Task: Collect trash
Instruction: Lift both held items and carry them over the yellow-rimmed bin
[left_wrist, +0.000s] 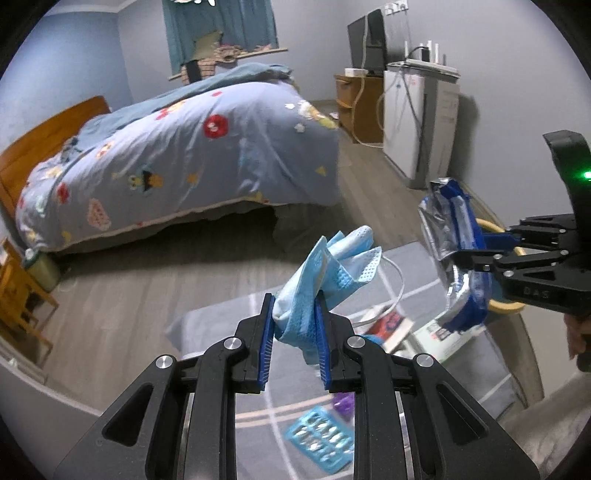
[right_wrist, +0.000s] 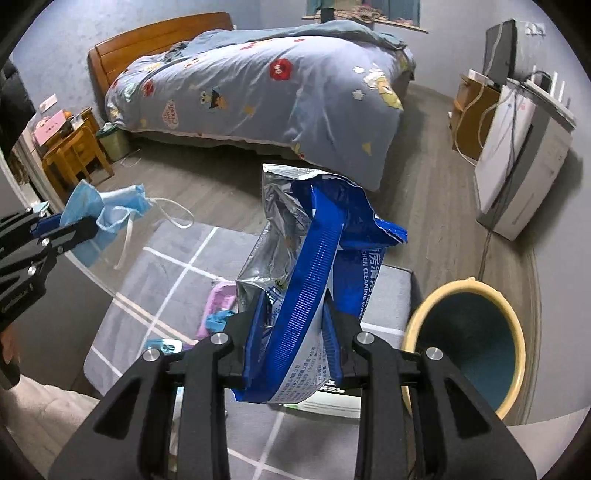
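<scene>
Right wrist view: right gripper (right_wrist: 291, 332) clamps a blue cleaning-wipes wrapper (right_wrist: 314, 258) beside the yellow-rimmed bin (right_wrist: 517, 325); left gripper (left_wrist: 295, 325) pinches a blue face mask (left_wrist: 332, 269). Centre each over the bin before releasing, 1 at a time.

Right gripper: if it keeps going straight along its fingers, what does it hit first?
Probably the grey mat on the floor; the right gripper, shut on the wipes packet, points past the bin, which sits to its right. Depth is unclear.
</scene>
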